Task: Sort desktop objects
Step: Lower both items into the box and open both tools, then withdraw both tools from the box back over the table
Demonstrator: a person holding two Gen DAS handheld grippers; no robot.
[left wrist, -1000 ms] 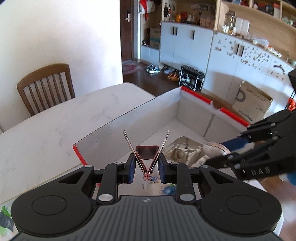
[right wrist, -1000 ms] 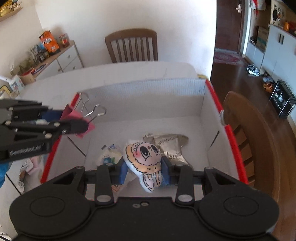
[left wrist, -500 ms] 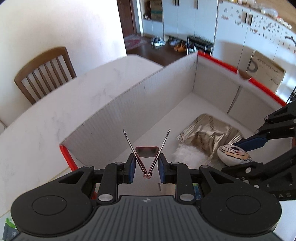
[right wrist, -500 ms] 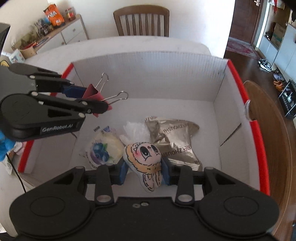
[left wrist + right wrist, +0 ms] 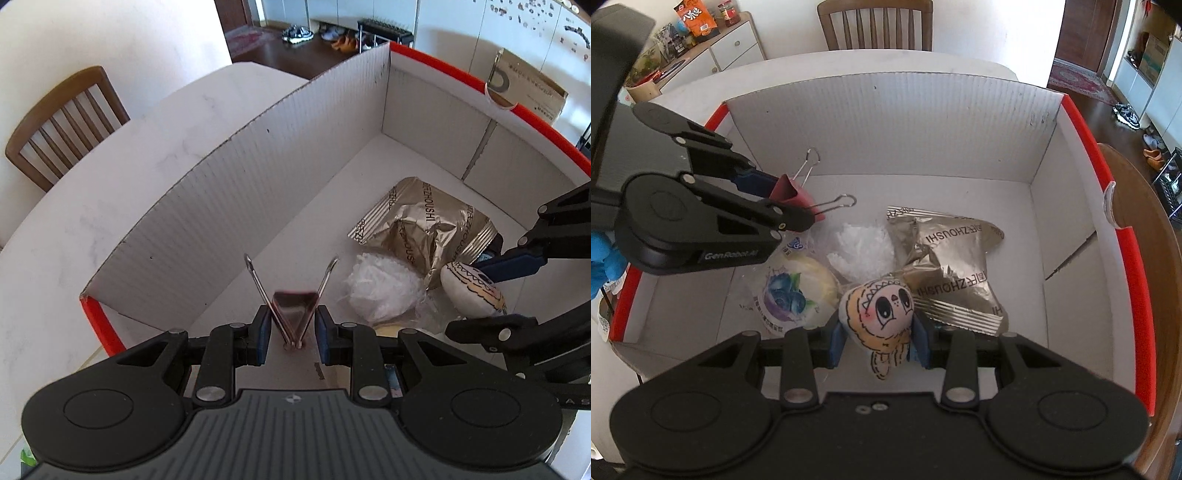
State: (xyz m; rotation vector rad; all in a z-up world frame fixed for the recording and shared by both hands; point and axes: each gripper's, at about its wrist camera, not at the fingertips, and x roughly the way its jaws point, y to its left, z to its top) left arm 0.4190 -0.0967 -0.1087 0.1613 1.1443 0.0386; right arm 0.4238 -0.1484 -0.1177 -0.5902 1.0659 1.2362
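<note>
My left gripper (image 5: 290, 334) is shut on a dark red binder clip (image 5: 293, 314) with two wire handles, held over the left part of the white cardboard box (image 5: 236, 192); the clip also shows in the right wrist view (image 5: 796, 197). My right gripper (image 5: 877, 341) is shut on a small plush doll (image 5: 877, 314) with a drawn face, low inside the box (image 5: 886, 125); the doll also shows in the left wrist view (image 5: 472, 293).
In the box lie a gold foil snack bag (image 5: 949, 266), a crumpled clear plastic bag (image 5: 860, 247) and a blueberry-print wrapped bun (image 5: 792, 295). The box has red rims and stands on a white table (image 5: 92, 199). Wooden chairs stand behind (image 5: 875, 22) and to the right (image 5: 1145, 258).
Both grippers have moved forward and down into the box with their objects still held. The box interior and its contents now fill both views.
</note>
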